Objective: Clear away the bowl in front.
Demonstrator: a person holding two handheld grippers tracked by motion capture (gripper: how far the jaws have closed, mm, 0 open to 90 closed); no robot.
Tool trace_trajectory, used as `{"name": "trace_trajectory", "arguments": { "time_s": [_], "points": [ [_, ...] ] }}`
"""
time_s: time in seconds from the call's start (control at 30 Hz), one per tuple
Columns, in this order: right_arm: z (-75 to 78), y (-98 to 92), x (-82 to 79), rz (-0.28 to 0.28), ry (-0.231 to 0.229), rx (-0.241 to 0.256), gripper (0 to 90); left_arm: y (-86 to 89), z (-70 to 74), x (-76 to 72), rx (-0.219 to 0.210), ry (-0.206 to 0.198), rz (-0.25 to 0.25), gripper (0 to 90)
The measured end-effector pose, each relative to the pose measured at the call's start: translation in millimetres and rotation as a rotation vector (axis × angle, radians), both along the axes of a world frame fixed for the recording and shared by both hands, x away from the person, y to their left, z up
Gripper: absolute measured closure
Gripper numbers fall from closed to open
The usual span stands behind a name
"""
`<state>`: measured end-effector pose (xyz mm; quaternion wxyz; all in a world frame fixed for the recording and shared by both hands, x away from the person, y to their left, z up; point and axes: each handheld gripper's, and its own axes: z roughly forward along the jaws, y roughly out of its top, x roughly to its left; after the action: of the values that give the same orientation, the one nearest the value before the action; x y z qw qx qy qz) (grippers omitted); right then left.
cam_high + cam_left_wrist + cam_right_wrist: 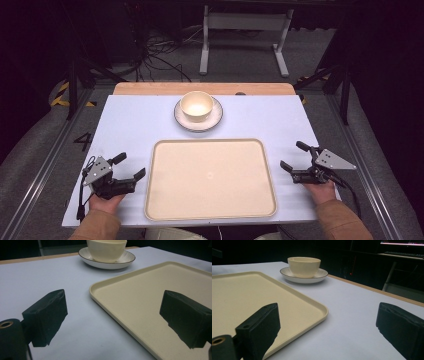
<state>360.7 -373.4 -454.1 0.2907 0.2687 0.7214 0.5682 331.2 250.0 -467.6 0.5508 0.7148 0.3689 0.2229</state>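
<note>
Black, wide-open, empty left tool (132, 166) and right tool (291, 156) flank the tray (210, 216); right gripper view adds a monitor (402, 243).

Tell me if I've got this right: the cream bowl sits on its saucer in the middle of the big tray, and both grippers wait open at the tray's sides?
Not quite. The bowl does sit on its saucer, but on the table beyond the tray, not on it; the high view shows this. The left gripper and right gripper do wait open at the tray's sides.
</note>
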Motion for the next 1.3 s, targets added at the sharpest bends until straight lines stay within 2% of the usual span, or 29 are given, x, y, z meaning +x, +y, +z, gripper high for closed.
{"name": "trace_trajectory", "arguments": {
  "time_s": [0.2,0.6,0.83,0.9,1.17,1.3],
  "points": [
    [0.0,-0.1,0.0,0.001,-0.001,0.0,5.5,0.7,1.1,0.6,0.012,-0.014,0.008,8.2],
    [0.0,0.3,0.1,0.0,0.001,-0.004,5.5,-2.1,8.3,-1.3,0.01,0.008,0.01,9.2],
    [0.0,0.3,0.0,0.001,-0.001,-0.004,5.5,-6.8,15.0,-2.9,0.029,0.018,0.009,9.7],
    [0.0,0.3,0.0,0.001,0.0,-0.004,5.5,-7.1,15.7,-3.2,0.027,0.023,0.007,9.7],
    [0.0,0.4,0.2,0.0,0.001,-0.005,5.5,-5.6,27.4,-5.3,-0.018,0.004,0.006,10.5],
    [0.0,0.4,0.3,0.0,0.002,-0.004,5.5,-6.1,31.7,-5.8,-0.019,0.002,0.007,11.2]
  ]
}}
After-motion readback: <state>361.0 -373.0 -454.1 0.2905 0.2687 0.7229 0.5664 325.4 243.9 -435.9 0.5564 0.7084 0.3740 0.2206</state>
